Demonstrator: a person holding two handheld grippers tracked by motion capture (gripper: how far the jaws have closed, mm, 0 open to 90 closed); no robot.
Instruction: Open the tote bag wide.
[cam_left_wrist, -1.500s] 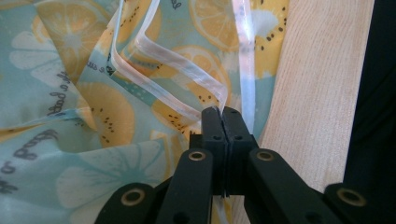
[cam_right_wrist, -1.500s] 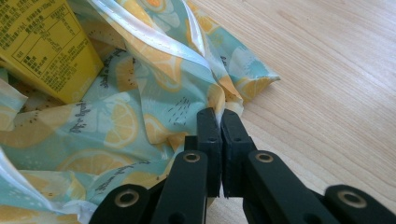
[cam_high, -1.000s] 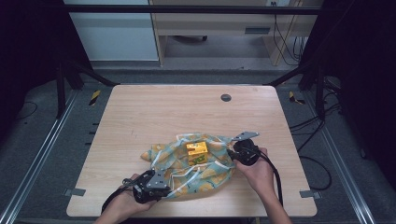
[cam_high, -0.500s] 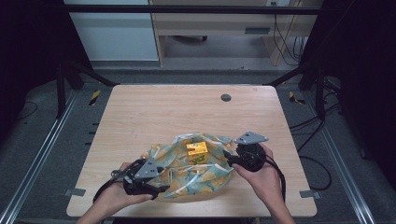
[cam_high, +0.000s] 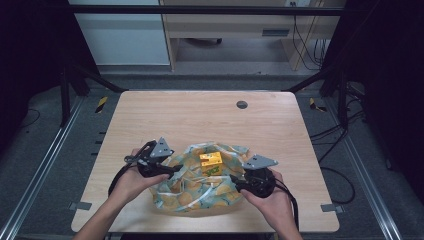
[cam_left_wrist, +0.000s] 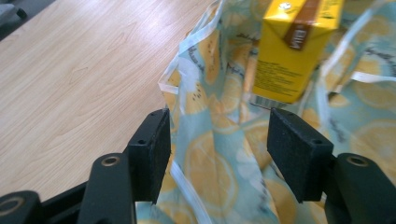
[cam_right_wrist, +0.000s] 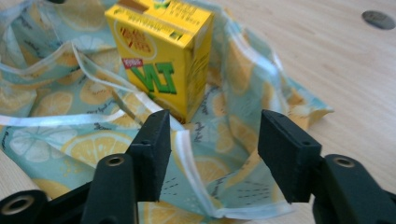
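A thin lemon-print cloth lies crumpled on the near half of the wooden table, with a yellow drink carton standing upright on it near its middle. The left gripper sits at the cloth's left edge and the right gripper at its right edge; in both gripper views the jaws stand wide apart and hold nothing, with folds of cloth lying between them. The cloth appears light, soft and without stiffness, so it will likely sag and fold wherever it is lifted; the white hemmed border running between the right jaws looks like the firmest place to pinch, and a similar white strip lies between the left jaws. The carton is probably light and fairly rigid but top-heavy on the loose fabric, so pulling the cloth unevenly could tip it. The carton stands just beyond both sets of jaws and is the only obstacle close by. A small round dark insert sits in the tabletop well apart at the far side, and cables trail on the floor beyond the right edge
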